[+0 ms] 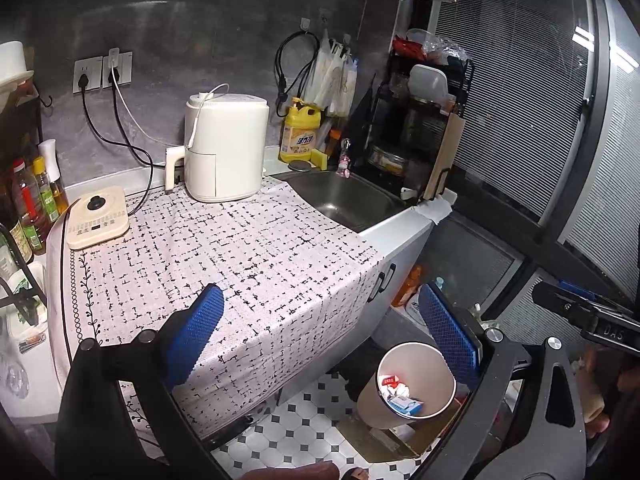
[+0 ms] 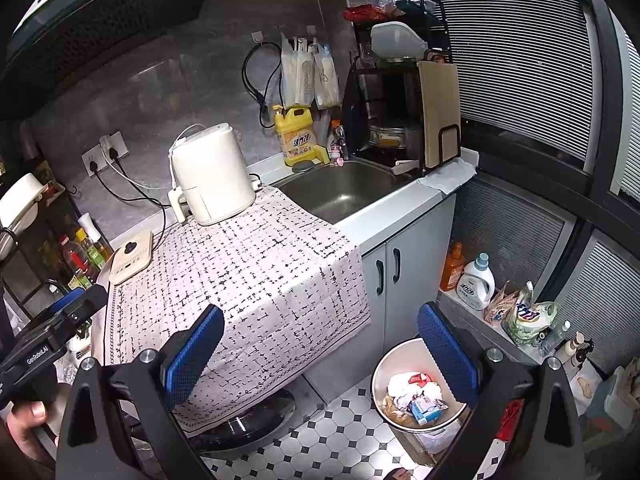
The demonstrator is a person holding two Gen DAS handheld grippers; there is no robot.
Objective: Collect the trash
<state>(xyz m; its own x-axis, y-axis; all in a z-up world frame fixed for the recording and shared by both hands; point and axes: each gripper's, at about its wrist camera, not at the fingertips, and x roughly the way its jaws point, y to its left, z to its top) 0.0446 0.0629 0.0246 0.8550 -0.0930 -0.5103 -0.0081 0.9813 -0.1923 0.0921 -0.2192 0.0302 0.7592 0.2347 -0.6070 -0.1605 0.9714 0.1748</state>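
At the far left of your left-wrist view, oil bottles (image 1: pixel 30 204) stand in a rack, with a cream induction cooker (image 1: pixel 98 216) just beside them on the patterned cloth (image 1: pixel 248 256). Toward the centre sits the white air fryer (image 1: pixel 226 148), then the yellow detergent bottle (image 1: pixel 300 130) and the steel sink (image 1: pixel 348 196) to its right. Your left gripper (image 1: pixel 320 340) is spread wide with nothing between its blue pads — one over the cloth's edge, the other over the floor. At lower right the trash bin (image 1: pixel 416 384) stands on the tiled floor, and in it lie crumpled wrappers (image 1: pixel 400 394).

In the right-wrist view, your other hand (image 2: pixel 28 424) grips its handle at lower left. The right gripper (image 2: pixel 320 344) is likewise wide apart and empty. Between its right pad and the cabinet (image 2: pixel 408 264), the bin shows at lower right — paper, a red packet and a blue-white carton heaped inside. Further right, an orange bottle (image 2: pixel 452 266) and a white jug (image 2: pixel 476 280) stand near the window.
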